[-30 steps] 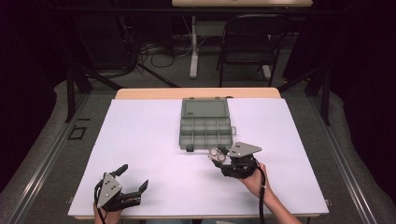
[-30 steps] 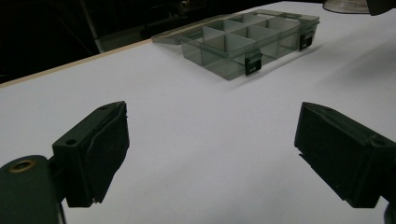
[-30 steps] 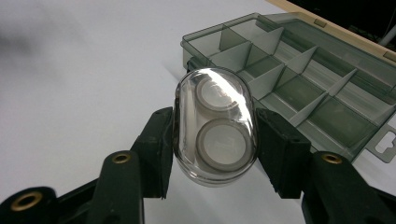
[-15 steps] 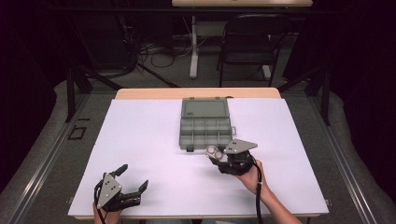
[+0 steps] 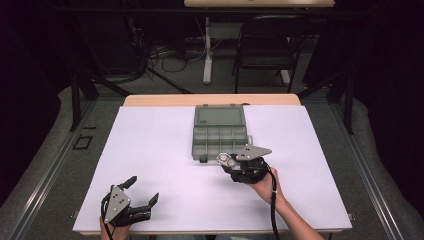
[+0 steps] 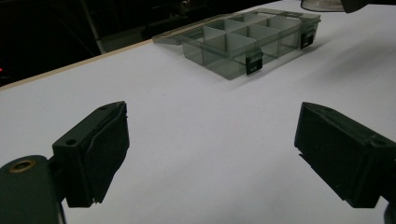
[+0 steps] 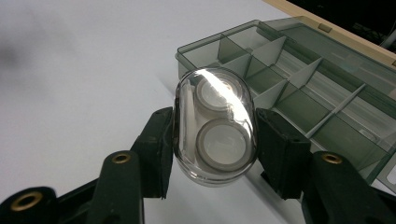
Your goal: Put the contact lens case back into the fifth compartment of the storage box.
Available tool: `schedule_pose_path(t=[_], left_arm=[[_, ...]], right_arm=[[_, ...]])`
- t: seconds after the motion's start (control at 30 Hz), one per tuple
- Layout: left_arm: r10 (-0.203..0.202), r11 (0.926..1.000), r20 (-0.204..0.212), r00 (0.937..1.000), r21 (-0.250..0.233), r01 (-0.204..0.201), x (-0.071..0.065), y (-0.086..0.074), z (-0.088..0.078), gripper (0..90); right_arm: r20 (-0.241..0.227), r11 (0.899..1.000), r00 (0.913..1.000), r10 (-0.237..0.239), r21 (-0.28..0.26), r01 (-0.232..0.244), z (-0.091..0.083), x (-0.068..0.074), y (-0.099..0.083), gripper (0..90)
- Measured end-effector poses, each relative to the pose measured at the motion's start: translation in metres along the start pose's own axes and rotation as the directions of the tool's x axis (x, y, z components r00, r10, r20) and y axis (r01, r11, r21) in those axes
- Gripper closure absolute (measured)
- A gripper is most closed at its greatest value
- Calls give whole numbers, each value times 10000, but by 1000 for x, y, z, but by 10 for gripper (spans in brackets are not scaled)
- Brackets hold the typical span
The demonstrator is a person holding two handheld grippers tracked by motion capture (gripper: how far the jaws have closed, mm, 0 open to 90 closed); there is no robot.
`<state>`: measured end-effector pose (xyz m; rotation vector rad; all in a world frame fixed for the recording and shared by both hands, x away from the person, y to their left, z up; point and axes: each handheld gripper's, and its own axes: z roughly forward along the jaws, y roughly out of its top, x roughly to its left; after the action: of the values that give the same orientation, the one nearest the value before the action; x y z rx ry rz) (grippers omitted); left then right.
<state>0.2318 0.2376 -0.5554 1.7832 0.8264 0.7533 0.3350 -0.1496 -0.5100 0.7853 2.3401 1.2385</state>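
Clear capsule (image 7: 215,127) in right gripper (image 7: 214,140), beside compartment box (image 7: 322,88).

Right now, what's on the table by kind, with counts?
Compartment box, lid open: 1
Clear oval case with two round discs inside, held in the right gripper: 1
Grippers, right plus open left gripper: 2
Total: 4

Your table (image 5: 165,145) is lit evenly from above and reads bright white, while the room behind it sinks into near black. A hard streak of glare crosses the clear case (image 7: 215,126). Your left gripper view is dimmer, and its near jaws are soft.
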Motion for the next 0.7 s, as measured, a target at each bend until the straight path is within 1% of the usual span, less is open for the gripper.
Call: schedule_pose_path(t=[0.17, 0.33, 0.7], left_arm=[[10, 10000, -1, 10000, -1, -10, 1, 0, 0, 104], [22, 10000, 15, 10000, 16, -22, 0, 0, 0, 105], [-11, 10000, 17, 10000, 7, 11, 0, 0, 0, 104]], right_arm=[[36, 9999, 10000, -32, 97, 32, 3, -2, 4, 493], [96, 10000, 10000, -25, 71, 24, 4, -4, 7, 493], [174, 9999, 9998, -17, 167, 14, 9, -8, 10, 493]])
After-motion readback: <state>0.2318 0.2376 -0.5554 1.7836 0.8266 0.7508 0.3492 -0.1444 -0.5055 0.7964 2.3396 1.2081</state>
